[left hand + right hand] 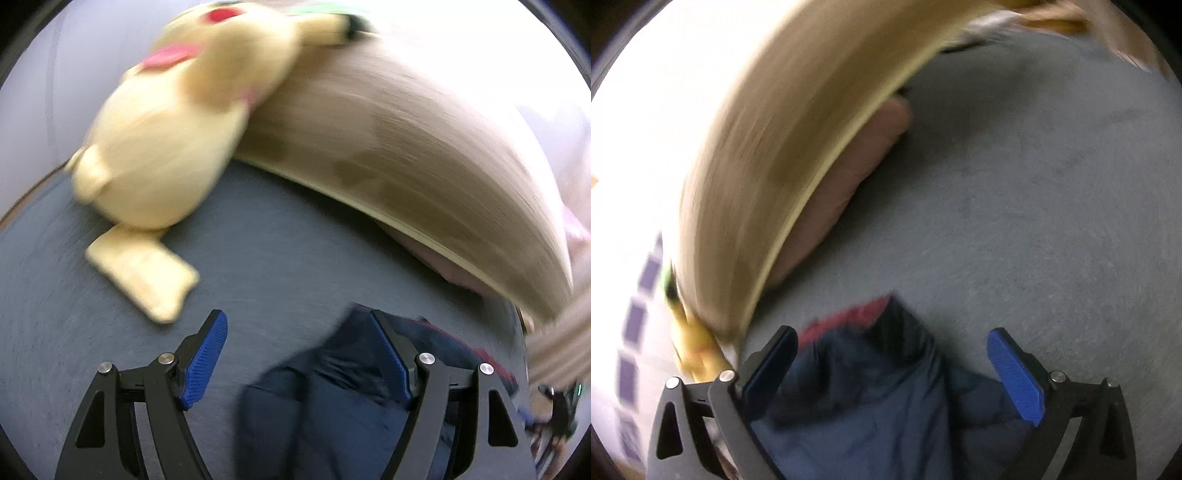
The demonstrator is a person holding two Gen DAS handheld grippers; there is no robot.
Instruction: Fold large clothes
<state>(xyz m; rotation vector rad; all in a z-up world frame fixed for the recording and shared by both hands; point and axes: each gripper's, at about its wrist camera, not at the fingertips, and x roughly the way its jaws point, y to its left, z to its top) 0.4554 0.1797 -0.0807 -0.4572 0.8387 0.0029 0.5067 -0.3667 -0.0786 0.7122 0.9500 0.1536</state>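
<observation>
Black linkage arms with blue ribbed pads are filling the bottom of each wrist view, and both sets of jaws are standing spread with nothing pinched between them. The left gripper [301, 354] is hanging over a dark navy garment of crumpled fabric [332, 398], which is lying on the grey-blue bed cover [280, 236]; the cloth is sitting under the gap and reaching behind the right-hand pad, but neither pad is pressing on it. The right gripper [892, 363] is hovering over the same navy garment [871, 402], whose red inner edge [849, 315] is showing at its far end. Here too the fabric is lying loose between the pads, and whether it is brushing the left-hand pad I cannot tell.

Beyond the left gripper, a pale yellow plush toy with red cheeks [166, 147] is lying on the bed cover, its flat tail pointing toward the camera and its head leaning against a long beige pillow [406, 155]. That pillow is curving across the far side of the bed in both views, heavily blurred. A dusty pink cushion [849, 199] is tucked partly under its near edge, resting on the bed cover [1034, 184]. At the lower right edge of the left view, a small dark thing is showing, too smeared to name. Both pictures are streaked with motion blur.
</observation>
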